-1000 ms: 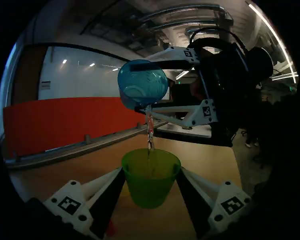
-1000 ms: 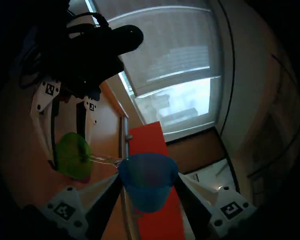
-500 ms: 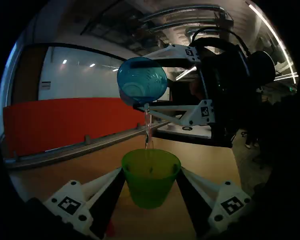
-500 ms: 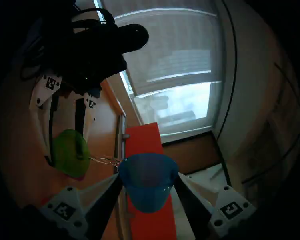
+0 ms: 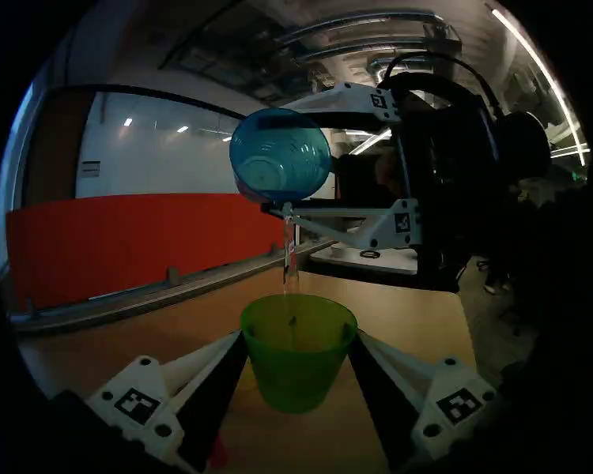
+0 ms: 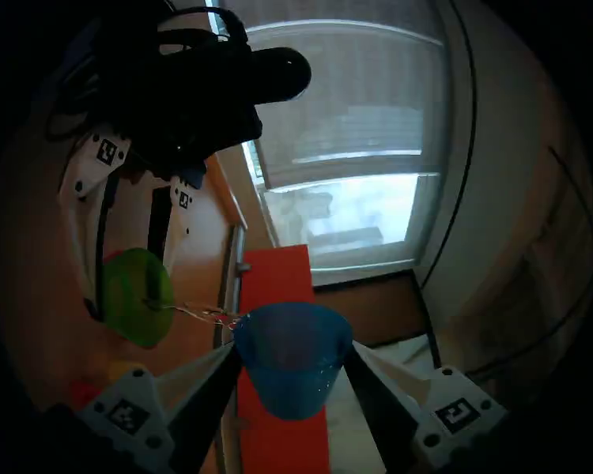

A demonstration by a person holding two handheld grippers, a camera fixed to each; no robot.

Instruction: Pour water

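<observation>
The left tool [image 5: 296, 338] clamped the green cup [image 5: 298, 375] upright over the worktop [image 5: 399, 308]. The right tool [image 6: 292, 349] gripped the blue cup [image 6: 292, 383], tipped above it. A thin water stream [image 5: 287, 257] fell into the green cup.

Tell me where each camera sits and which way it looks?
Left gripper view: rides the left tongs, faces level over the table; its fingers clamp the green cup.
Right gripper view: rides the right tongs, tipped sideways toward a window; its fingers clamp the blue cup.
Shared: both cups, both tongs, the water stream.
</observation>
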